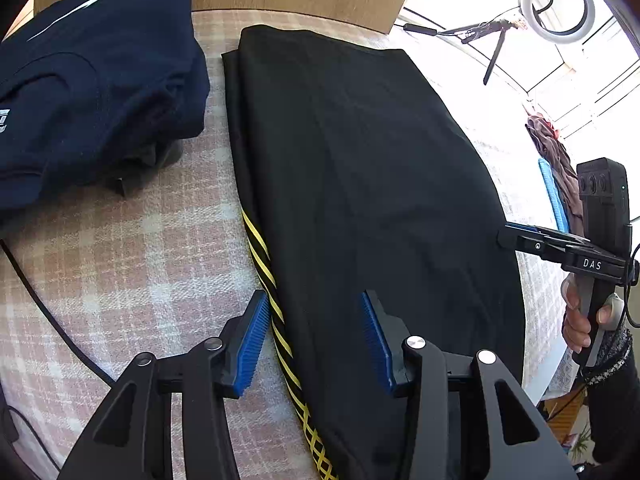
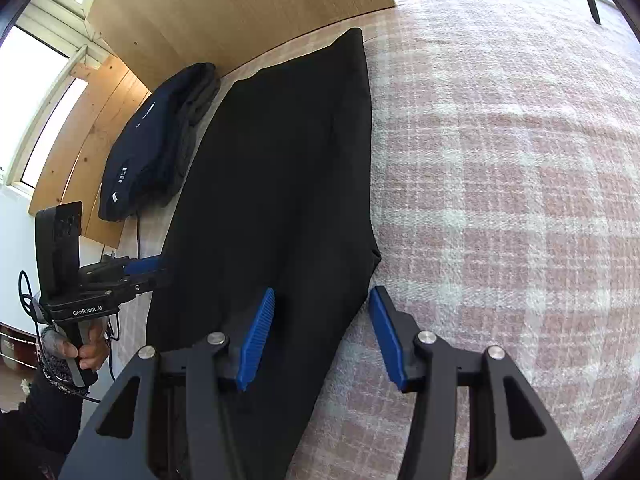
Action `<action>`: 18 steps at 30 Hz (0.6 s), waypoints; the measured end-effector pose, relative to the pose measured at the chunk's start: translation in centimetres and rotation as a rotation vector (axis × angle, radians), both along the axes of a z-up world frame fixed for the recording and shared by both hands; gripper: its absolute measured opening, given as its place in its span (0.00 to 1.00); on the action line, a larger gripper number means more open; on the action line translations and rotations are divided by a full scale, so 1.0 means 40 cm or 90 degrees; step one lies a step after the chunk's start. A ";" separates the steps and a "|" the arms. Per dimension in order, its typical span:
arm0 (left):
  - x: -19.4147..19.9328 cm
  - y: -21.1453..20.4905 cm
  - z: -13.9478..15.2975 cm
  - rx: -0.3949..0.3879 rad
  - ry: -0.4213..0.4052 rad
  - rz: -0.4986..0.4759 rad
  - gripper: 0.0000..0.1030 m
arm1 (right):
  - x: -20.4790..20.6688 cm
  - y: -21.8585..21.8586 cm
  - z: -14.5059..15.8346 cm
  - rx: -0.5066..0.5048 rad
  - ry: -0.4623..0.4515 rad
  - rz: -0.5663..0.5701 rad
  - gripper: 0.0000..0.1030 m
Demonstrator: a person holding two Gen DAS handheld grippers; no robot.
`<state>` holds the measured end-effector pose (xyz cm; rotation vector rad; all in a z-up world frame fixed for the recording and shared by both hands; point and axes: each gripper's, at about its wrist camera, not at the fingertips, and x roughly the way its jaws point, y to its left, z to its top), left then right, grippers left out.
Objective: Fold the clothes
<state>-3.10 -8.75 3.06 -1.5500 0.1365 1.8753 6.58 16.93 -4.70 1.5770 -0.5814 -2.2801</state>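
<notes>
Black trousers (image 1: 360, 184) with yellow side stripes (image 1: 264, 264) lie flat and lengthwise on the pink plaid blanket (image 1: 132, 272). My left gripper (image 1: 316, 340) stands open over the striped left edge, nothing between its blue pads. In the right wrist view the same trousers (image 2: 280, 184) run up the frame, and my right gripper (image 2: 324, 336) is open above their right edge, holding nothing. Each gripper shows in the other's view: the right one (image 1: 508, 236) at the trousers' right side, the left one (image 2: 156, 270) at their left side.
A stack of folded navy clothes (image 1: 88, 92) sits left of the trousers, against a wooden headboard (image 2: 224, 8). A black cable (image 1: 44, 312) crosses the blanket at left. A ring light on a tripod (image 1: 556, 4) stands by the bright window. Open blanket (image 2: 500, 184) lies right of the trousers.
</notes>
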 end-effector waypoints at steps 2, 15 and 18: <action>-0.003 0.001 -0.002 0.005 -0.005 0.000 0.39 | -0.003 -0.004 0.000 -0.001 0.001 0.009 0.47; -0.004 -0.040 -0.009 0.051 -0.017 0.012 0.02 | -0.007 0.001 -0.021 -0.090 0.003 0.015 0.07; 0.003 -0.069 0.041 0.114 -0.023 0.028 0.02 | 0.019 0.011 0.035 -0.114 0.042 0.005 0.06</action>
